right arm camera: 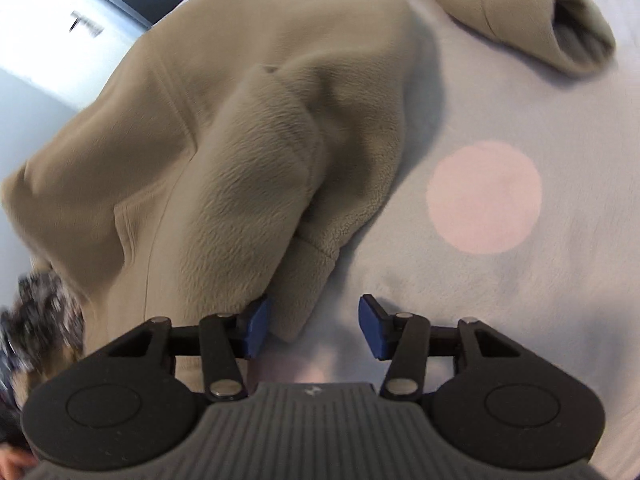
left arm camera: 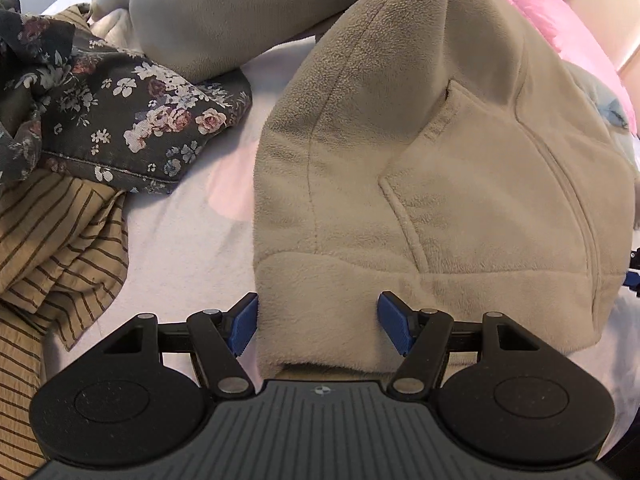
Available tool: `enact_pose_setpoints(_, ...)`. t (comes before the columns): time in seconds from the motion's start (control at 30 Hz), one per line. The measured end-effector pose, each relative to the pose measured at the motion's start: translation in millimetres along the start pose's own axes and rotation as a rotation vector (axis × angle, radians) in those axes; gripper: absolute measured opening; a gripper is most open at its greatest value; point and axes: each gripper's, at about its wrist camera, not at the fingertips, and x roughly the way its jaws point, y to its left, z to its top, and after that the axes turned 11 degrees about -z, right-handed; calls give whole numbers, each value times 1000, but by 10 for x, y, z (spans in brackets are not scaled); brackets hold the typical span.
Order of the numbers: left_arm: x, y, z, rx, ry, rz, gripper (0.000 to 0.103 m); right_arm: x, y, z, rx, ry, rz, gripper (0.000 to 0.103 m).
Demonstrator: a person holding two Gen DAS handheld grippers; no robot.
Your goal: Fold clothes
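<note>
A beige fleece jacket (left arm camera: 420, 184) lies on the pale bedsheet (left arm camera: 188, 240). My left gripper (left arm camera: 318, 320) is open, its blue pads on either side of the jacket's bottom hem band, which lies between the jaws. In the right wrist view the same jacket (right arm camera: 224, 152) is bunched, with a cuff end (right arm camera: 304, 288) reaching between the pads. My right gripper (right arm camera: 314, 326) is open; its left pad touches the fleece, the right pad is over bare sheet. One sleeve (right arm camera: 520, 12) lies spread at the far right.
A dark floral garment (left arm camera: 112, 120) and a tan striped garment (left arm camera: 52, 248) are piled left of the jacket. A pink item (left arm camera: 560, 24) lies at the far right. The sheet has a pink dot (right arm camera: 484, 196). A white wall panel (right arm camera: 48, 40) stands beyond the bed.
</note>
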Motion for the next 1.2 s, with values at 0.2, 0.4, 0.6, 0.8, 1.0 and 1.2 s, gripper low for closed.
enact_pose_setpoints(0.2,-197,-9,35,-31,-75,46,63,106,167,26,-11,16,-17,40)
enact_pose_setpoints(0.4,-257,-105,-8,27,-77,26,62,179,236,49,-17,21,-34,38)
enact_pose_setpoints(0.6,-20,-165,30,60,-9,74,53,214,207,80,-20,19,-27,37)
enact_pose_setpoints(0.8,-36,-209,34,89,-23,105,18,179,346,83,-89,-24,-26,13)
enact_pose_setpoints(1.0,-369,-282,117,64,-89,44,13,-109,387,150,-135,-46,-51,11)
enact_pose_setpoints(1.2,-1026,-391,379,3,-204,-117,12,-992,304,486,-169,-154,-110,10)
